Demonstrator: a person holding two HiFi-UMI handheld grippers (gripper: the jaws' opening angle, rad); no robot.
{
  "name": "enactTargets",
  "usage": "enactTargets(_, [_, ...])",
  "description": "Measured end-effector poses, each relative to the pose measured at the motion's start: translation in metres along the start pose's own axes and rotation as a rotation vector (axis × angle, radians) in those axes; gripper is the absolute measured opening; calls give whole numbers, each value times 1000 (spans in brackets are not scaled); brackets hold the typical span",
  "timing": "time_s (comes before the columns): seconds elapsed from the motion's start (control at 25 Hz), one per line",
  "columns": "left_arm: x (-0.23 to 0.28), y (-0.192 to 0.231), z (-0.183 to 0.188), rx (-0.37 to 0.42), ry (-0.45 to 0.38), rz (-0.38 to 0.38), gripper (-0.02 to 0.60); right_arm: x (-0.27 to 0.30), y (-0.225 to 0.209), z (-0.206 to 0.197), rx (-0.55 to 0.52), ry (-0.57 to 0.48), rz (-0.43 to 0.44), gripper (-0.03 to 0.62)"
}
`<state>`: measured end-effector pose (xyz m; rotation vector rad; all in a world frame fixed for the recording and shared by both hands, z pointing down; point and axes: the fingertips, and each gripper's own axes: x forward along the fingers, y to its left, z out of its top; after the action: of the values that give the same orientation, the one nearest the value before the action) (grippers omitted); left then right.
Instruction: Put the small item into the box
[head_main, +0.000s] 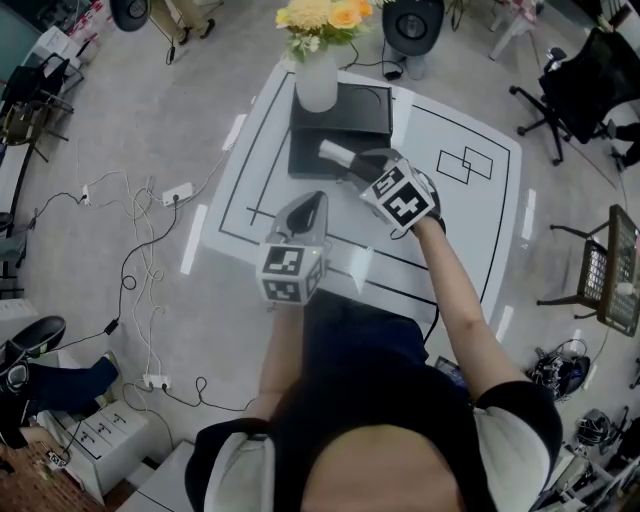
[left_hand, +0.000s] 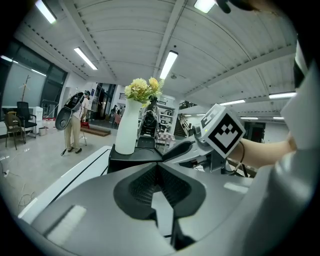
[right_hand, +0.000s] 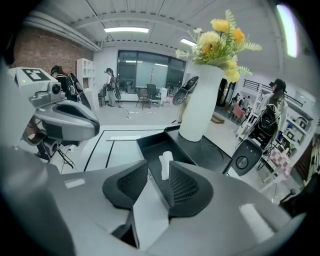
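Small item (right_hand: 165, 164), a white roll, lies inside the black box (right_hand: 150, 147), just past the right gripper (right_hand: 158, 171). That gripper's fingers stand apart and press on nothing, and one finger hides the roll's near end. The left gripper (left_hand: 158, 167) has its fingers together and empty. A white vase (right_hand: 200, 105) stands at the box's far end.

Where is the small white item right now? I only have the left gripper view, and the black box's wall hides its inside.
Observer: The small white cylindrical roll lies on the floor of the open black rectangular box; the right gripper view shows it.
Operator: Is it held?
Observer: No. The right gripper has its jaws apart; the roll shows between their tips, and one jaw stands clear of it.
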<state>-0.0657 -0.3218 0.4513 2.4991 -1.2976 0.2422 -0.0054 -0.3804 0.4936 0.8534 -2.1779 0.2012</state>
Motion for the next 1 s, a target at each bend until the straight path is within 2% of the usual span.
enactTargets(0.2, [-3,-5,7,17,-11,-5,9,-33,-4,13,31,-95,-69,86])
enactTargets(0.56, [-6,-16,21,46,-43,-27,9,-76,-12,12,125,-202,-164,16])
enactTargets(0.76, [-5,-22,25,55,-48,-41,8,-105,-19,12,190,-276,-229,5])
enactTargets(1.0, [-2,-26,30,64,-60,-62,9,-143,-29,6,325,-390,-312,3])
